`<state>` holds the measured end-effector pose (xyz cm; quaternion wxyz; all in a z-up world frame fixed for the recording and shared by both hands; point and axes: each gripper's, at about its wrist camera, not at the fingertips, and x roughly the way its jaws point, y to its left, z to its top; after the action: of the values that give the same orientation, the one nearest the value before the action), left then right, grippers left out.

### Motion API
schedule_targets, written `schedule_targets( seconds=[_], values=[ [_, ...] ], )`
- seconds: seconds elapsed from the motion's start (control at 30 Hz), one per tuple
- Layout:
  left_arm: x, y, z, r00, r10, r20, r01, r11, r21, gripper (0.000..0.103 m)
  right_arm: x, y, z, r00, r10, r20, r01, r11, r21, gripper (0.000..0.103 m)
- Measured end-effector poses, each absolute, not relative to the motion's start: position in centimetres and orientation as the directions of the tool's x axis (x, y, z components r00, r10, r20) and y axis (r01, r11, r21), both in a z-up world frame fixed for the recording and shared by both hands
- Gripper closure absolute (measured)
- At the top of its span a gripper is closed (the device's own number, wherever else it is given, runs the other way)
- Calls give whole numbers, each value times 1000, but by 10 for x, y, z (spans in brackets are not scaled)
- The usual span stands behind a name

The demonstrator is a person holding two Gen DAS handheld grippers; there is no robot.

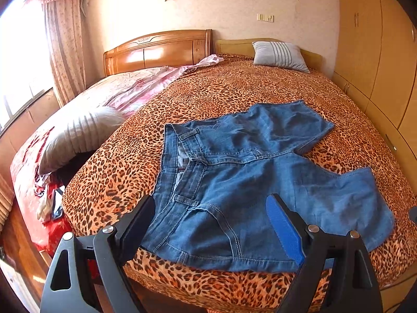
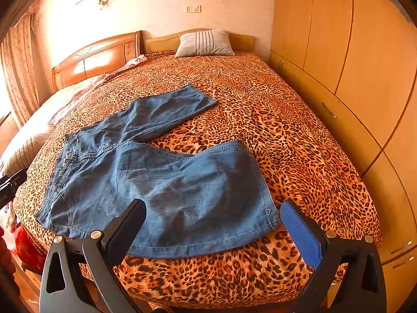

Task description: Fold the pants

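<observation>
Blue denim shorts [image 1: 247, 177] lie spread flat on the leopard-print bedspread [image 1: 208, 91] near the bed's front edge, waistband to the left, two legs splayed to the right. My left gripper [image 1: 211, 200] is open and empty, hovering over the waistband and front pocket. My right gripper [image 2: 212, 207] is open and empty, hovering over the near leg of the shorts [image 2: 182, 182], its hem by the blue right finger. The far leg [image 2: 169, 109] angles away up the bed.
A grey striped pillow [image 2: 206, 43] lies at the headboard, another [image 1: 75, 133] at the left beside a pink quilt [image 1: 135, 88]. Wooden wardrobes [image 2: 351, 65] line the right side. A phone [image 1: 57, 203] lies on red bedding at the left.
</observation>
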<state>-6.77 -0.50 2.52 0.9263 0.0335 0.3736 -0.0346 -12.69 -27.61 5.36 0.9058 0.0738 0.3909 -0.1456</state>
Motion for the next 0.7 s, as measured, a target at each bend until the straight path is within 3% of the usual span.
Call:
schedule_targets(
  seconds=[0.7],
  values=[
    [-63, -12, 18, 702, -47, -710, 107, 993, 40, 15, -123, -276, 50, 639, -206, -741, 316, 949, 9, 0]
  ],
)
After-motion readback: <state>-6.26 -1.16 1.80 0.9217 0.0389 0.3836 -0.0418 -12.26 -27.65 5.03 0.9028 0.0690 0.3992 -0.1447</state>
